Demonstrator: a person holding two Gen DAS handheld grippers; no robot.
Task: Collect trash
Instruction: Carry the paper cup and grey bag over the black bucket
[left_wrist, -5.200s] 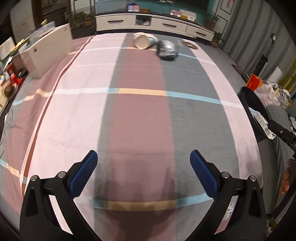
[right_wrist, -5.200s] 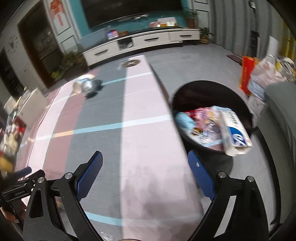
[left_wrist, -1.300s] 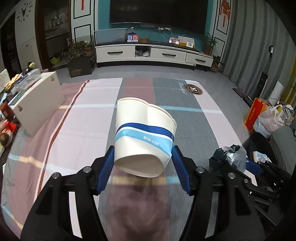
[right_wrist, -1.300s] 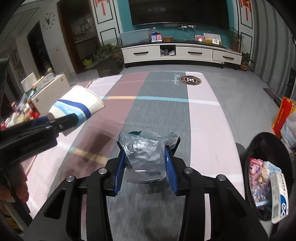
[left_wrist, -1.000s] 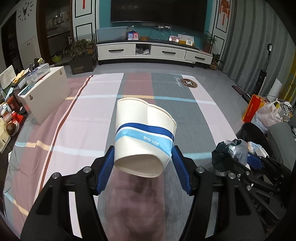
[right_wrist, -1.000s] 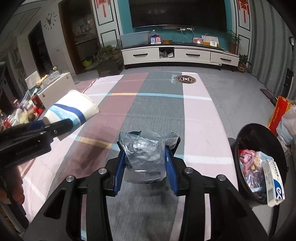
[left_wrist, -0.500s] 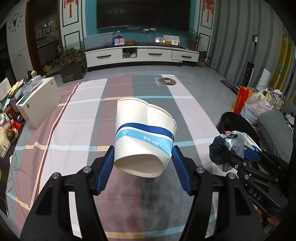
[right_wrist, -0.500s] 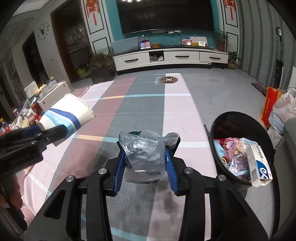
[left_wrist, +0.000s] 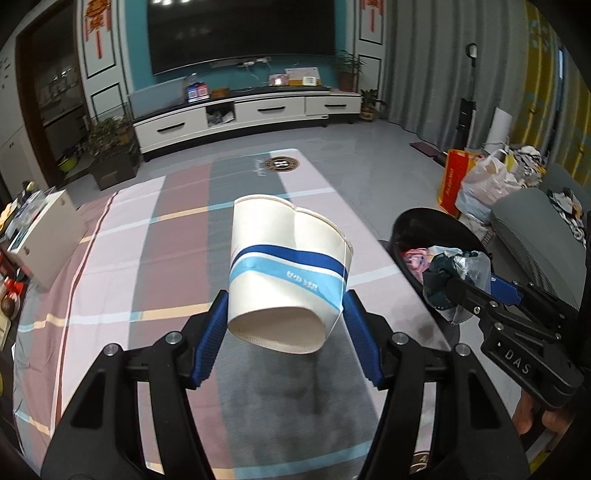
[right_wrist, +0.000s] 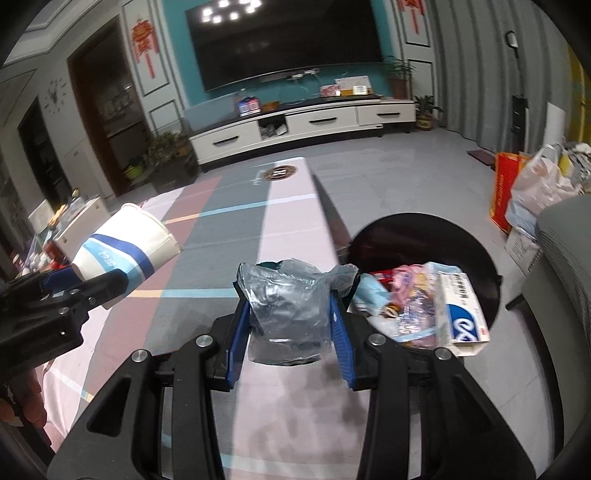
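Observation:
A dented white paper cup (left_wrist: 286, 269) with blue bands is clamped between the blue pads of my left gripper (left_wrist: 284, 338), above the striped cloth. The same paper cup (right_wrist: 125, 245) shows at the left of the right wrist view. My right gripper (right_wrist: 290, 332) is shut on a crumpled silvery plastic bag (right_wrist: 288, 314), held near the table's right edge beside the black trash bin (right_wrist: 480, 251). That plastic bag (left_wrist: 456, 273) also appears at the right of the left wrist view, in front of the trash bin (left_wrist: 413, 221).
The bin holds wrappers and a white and blue carton (right_wrist: 461, 306). A white box (left_wrist: 48, 236) stands at the table's left side. On the floor to the right are a red bag (left_wrist: 456, 177) and a grey sofa (left_wrist: 535, 229). A TV cabinet (left_wrist: 251, 114) lines the far wall.
Both grippers have carried their loads to the right, toward the bin, which now looms larger and closer. The cup and the bag stay clamped as before.

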